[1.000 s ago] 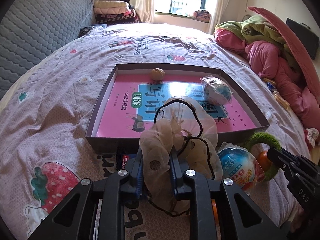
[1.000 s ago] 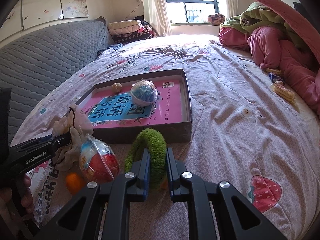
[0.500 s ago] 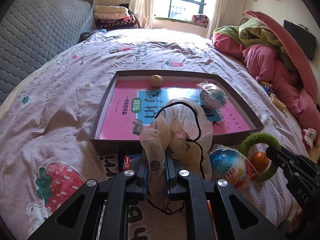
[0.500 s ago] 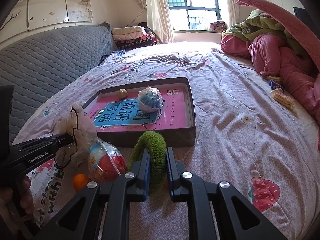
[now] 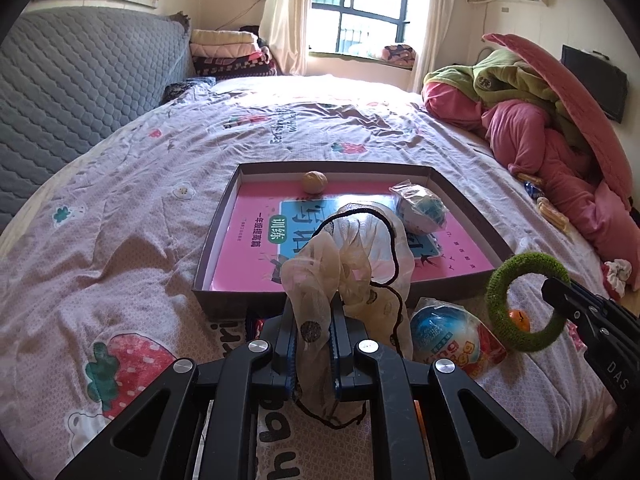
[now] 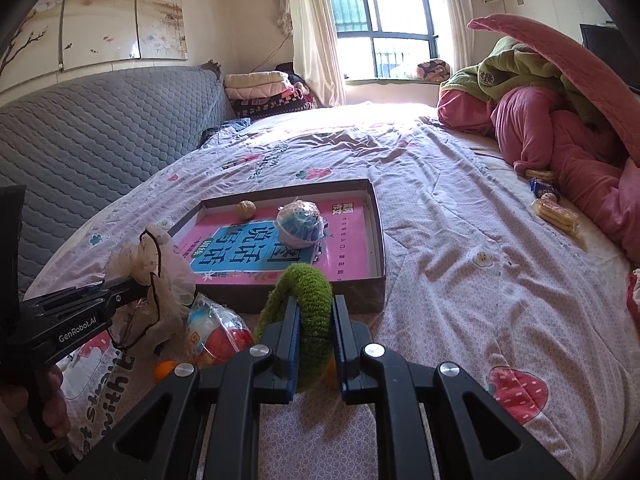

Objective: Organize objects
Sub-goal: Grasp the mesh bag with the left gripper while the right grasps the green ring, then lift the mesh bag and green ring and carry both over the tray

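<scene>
My left gripper (image 5: pixel 313 322) is shut on a sheer beige hair bonnet with a black cord (image 5: pixel 352 264), held above the bed in front of the tray; it also shows in the right wrist view (image 6: pixel 156 276). My right gripper (image 6: pixel 314 312) is shut on a fuzzy green ring (image 6: pixel 306 292), seen lifted at the right in the left wrist view (image 5: pixel 528 300). A shallow dark tray with a pink printed floor (image 5: pixel 256 236) holds a walnut (image 5: pixel 314 182) and a wrapped blue-and-white ball (image 5: pixel 422 212).
A wrapped red-and-blue toy egg (image 5: pixel 452 336) and a small orange ball (image 6: pixel 166 369) lie on the bedsheet before the tray. Pink and green bedding (image 6: pixel 560 128) is piled at the right, with snack packets (image 6: pixel 556 212) beside it. A grey quilted headboard (image 5: pixel 80 92) runs along the left.
Both grippers have risen, lifting the bonnet and the green ring higher off the bed. The tray and its contents have not moved.
</scene>
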A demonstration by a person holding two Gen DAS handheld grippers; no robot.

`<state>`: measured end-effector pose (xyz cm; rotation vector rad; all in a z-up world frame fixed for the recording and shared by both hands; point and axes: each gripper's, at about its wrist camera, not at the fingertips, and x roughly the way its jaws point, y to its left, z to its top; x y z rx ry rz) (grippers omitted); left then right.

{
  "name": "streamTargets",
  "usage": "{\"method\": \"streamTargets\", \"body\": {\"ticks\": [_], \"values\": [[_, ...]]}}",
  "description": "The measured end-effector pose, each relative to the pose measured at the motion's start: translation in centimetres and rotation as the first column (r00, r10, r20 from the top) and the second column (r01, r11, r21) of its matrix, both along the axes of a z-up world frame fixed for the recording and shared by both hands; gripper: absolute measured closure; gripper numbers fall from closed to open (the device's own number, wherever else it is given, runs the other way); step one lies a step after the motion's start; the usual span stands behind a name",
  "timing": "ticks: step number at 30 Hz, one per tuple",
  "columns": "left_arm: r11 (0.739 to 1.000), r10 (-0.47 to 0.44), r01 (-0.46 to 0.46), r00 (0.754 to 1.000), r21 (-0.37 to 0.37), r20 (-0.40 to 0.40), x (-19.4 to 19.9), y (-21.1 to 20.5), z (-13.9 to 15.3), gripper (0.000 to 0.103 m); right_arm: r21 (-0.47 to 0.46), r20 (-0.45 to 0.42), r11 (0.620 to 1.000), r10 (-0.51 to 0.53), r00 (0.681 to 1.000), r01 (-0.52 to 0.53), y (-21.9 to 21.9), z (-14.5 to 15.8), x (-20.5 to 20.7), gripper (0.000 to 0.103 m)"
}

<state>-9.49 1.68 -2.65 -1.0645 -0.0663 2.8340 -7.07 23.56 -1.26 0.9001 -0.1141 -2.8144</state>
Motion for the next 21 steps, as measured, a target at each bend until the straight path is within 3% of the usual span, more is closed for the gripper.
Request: {"method": "streamTargets", "body": {"ticks": [11, 14, 21], "values": [[0.998, 0.017, -0.014, 0.998, 0.068, -0.053, 1.6, -1.1, 2.8, 0.091, -0.02, -0.073, 1.0, 0.006, 0.997, -0.007, 0.0, 2.5, 1.1, 0.088], [0.999, 0.018, -0.015, 0.998, 0.043, -0.065, 1.4, -1.0, 4.2, 0.091, -0.021, -0.098, 1.0, 0.005, 0.995, -0.007, -0.1, 3.7, 1.1, 0.088], [0.997, 0.042, -0.036, 0.995, 0.066, -0.092, -0.3, -0.9, 7.5, 0.091, -0.02, -0.17, 1.0, 0.005, 0.985, -0.008, -0.5, 6.9, 0.5, 0.088]]}}
